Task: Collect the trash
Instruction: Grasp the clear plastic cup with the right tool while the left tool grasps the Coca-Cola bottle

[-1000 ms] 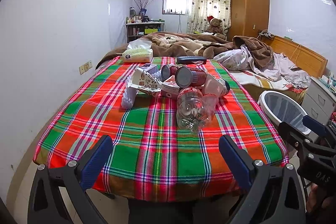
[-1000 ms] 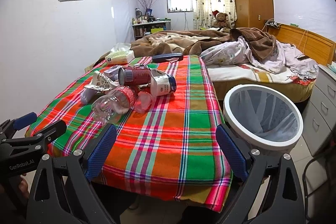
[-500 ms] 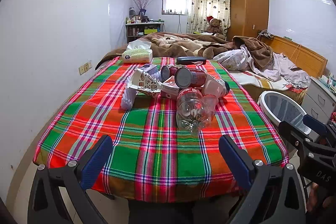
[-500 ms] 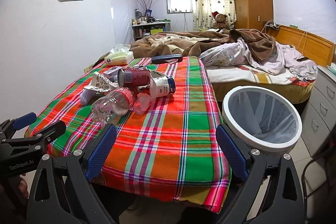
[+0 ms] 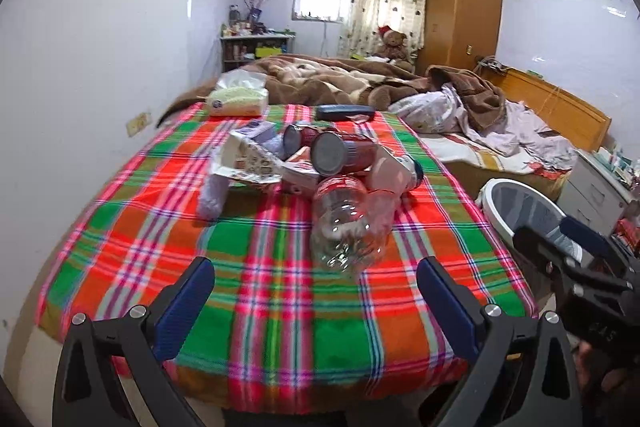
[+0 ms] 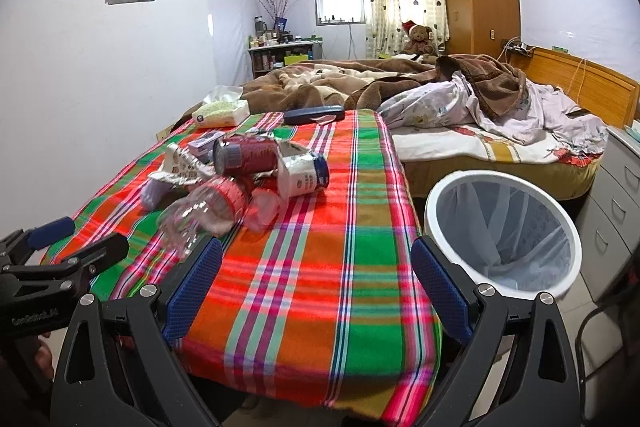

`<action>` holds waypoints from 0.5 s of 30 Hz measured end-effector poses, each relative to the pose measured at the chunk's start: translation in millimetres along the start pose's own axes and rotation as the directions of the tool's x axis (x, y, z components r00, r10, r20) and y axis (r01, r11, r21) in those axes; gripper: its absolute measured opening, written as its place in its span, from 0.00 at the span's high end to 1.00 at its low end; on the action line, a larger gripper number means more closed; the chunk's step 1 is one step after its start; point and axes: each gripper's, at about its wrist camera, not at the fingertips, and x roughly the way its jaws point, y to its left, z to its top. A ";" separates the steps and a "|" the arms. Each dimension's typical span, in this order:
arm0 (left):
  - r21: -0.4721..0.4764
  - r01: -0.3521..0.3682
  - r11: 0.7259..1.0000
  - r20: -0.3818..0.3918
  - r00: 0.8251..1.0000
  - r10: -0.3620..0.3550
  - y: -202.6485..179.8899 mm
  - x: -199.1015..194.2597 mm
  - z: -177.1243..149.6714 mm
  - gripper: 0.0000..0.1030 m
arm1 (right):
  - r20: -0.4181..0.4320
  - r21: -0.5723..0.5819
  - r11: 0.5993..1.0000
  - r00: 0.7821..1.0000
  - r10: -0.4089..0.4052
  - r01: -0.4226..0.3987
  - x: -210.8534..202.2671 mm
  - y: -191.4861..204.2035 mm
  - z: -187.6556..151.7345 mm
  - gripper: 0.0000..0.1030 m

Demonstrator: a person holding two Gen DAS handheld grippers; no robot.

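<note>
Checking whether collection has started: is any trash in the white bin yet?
No, the white bin shows only its liner inside.

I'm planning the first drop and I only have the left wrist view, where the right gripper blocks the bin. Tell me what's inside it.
Observer: The bin holds only its white liner. I can see no trash in it.
Operator: Report the right jaws.
Observer: The right gripper has its jaws open, with nothing between them.
Operator: Name the trash nearest it.
Observer: The clear bottle, lying on its side just beyond the gripper's left side.
</note>
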 end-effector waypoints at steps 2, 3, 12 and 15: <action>0.001 0.024 1.000 -0.013 1.000 -0.024 -1.8 10.0 5.4 0.01 | -0.007 0.003 1.000 1.000 -0.009 0.009 9.9 -2.7 6.8 0.06; 0.010 0.041 0.999 -0.028 0.999 -0.041 -3.7 20.1 9.8 0.01 | -0.007 0.007 1.000 1.000 -0.009 0.009 16.5 -4.5 10.9 0.06; 0.063 0.052 0.997 -0.127 0.991 -0.044 -15.1 85.9 25.9 0.02 | -0.074 0.010 1.000 0.997 0.004 -0.003 69.8 -1.5 31.0 0.06; 0.062 0.067 0.996 -0.118 0.991 -0.059 -10.0 94.8 30.2 0.04 | -0.093 0.020 1.000 0.996 0.001 0.001 80.4 -0.2 31.4 0.06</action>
